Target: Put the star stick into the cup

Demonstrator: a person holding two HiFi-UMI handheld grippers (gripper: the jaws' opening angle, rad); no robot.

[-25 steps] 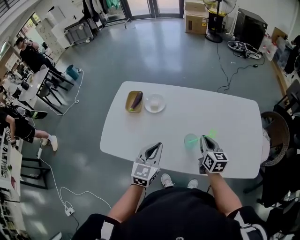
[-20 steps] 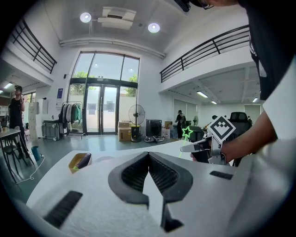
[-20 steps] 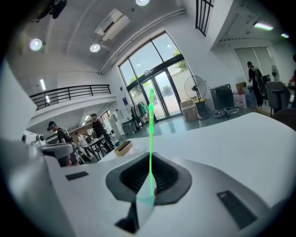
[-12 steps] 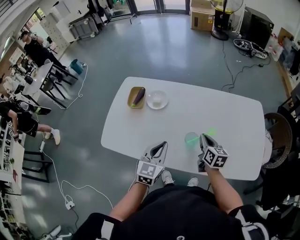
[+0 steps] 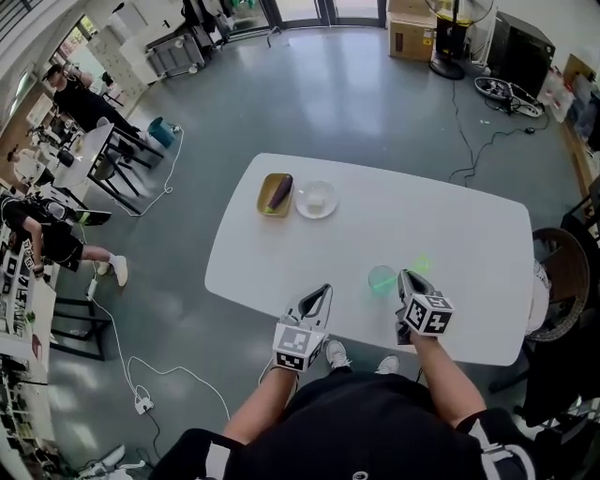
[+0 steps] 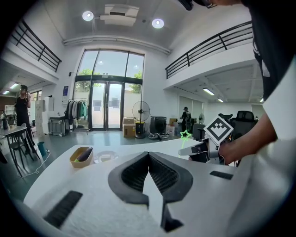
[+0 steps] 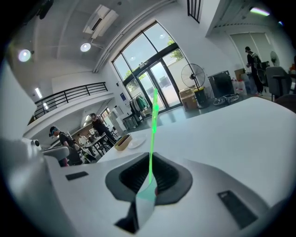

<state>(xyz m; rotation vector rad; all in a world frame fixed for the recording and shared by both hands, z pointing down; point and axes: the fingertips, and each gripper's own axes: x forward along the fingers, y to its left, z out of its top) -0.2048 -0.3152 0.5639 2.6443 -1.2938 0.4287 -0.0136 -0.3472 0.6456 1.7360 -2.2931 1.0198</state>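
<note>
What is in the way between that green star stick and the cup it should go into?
Nothing visible. The star stick stands between the jaws of the right claw, which are opening, and the cup sits close beside that claw. The bowl and tray stand far off.

We are in a large open workspace, part lab and part office. It is a double-height hall with a polished grey floor (image 5: 328,103), tall glass doors (image 6: 104,104) at mid-left of the left gripper view and a railed mezzanine (image 6: 208,46) at its upper right. At the head view's left edge, people (image 5: 80,98) are at desks (image 5: 86,152). Cardboard boxes (image 5: 410,19) and a standing fan (image 5: 448,42) line its top, and cables (image 5: 122,361) trail at lower left.
</note>
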